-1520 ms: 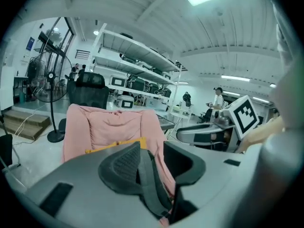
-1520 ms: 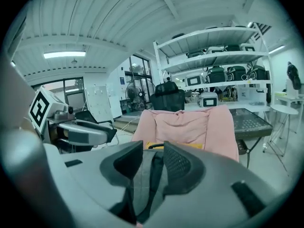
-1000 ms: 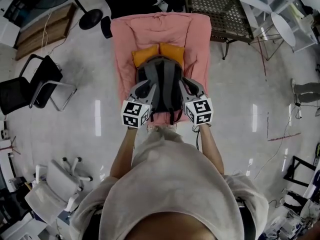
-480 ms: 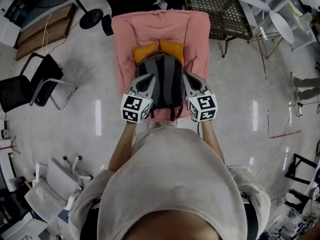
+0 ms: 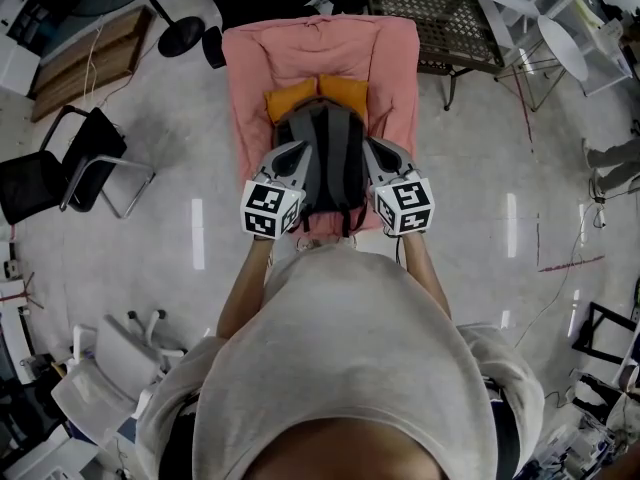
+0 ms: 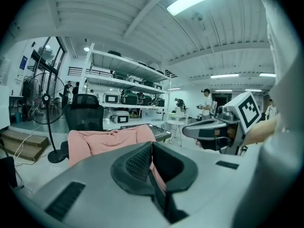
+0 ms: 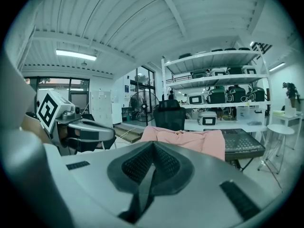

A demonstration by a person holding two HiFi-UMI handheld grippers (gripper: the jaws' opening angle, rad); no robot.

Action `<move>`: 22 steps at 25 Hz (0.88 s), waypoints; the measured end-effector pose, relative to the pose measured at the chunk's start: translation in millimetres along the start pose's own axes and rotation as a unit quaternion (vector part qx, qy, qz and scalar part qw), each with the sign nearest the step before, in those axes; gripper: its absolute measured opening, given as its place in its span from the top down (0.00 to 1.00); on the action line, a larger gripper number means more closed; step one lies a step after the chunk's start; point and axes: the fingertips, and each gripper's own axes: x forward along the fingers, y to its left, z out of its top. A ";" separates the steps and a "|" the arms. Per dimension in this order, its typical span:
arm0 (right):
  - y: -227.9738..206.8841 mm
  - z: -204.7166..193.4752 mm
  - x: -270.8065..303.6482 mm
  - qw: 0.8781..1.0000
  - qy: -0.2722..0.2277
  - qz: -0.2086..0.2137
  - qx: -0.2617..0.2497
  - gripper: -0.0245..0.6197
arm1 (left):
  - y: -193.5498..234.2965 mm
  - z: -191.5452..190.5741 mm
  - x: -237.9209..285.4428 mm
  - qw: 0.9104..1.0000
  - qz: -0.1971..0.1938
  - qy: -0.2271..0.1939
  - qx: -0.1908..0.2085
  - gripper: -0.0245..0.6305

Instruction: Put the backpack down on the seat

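A grey and black backpack (image 5: 325,158) with an orange part (image 5: 315,98) lies on the pink-covered seat (image 5: 250,78), straight ahead of the person. My left gripper (image 5: 297,151) is at the backpack's left side and my right gripper (image 5: 372,148) at its right side. Both are shut, each with a thin dark strap pinched between its pads. The left jaws have just been closing. In the left gripper view the shut left gripper (image 6: 152,144) points at the pink seat (image 6: 104,139). The right gripper view shows the shut right gripper (image 7: 153,144) and the seat (image 7: 190,139) beyond.
A black armchair (image 5: 60,168) stands to the left and a dark mesh table (image 5: 435,23) at the back right. A fan base (image 5: 180,38) and a wooden pallet (image 5: 85,58) lie at the back left. A white office chair (image 5: 100,378) is at the near left. Shelving (image 7: 223,94) stands behind the seat.
Both grippers have drawn in tighter against the backpack's sides and risen a little. The backpack stays on the seat.
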 end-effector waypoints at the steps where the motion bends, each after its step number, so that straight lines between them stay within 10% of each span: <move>1: -0.2 -1.2 -0.2 1.000 0.001 0.000 0.001 0.97 | 0.0 -0.3 0.1 1.000 0.000 0.001 0.000 0.94; 22: 0.5 -5.2 -0.6 1.000 0.007 0.000 -0.006 0.97 | -1.9 -0.9 0.5 1.000 -0.001 -0.001 0.003 0.94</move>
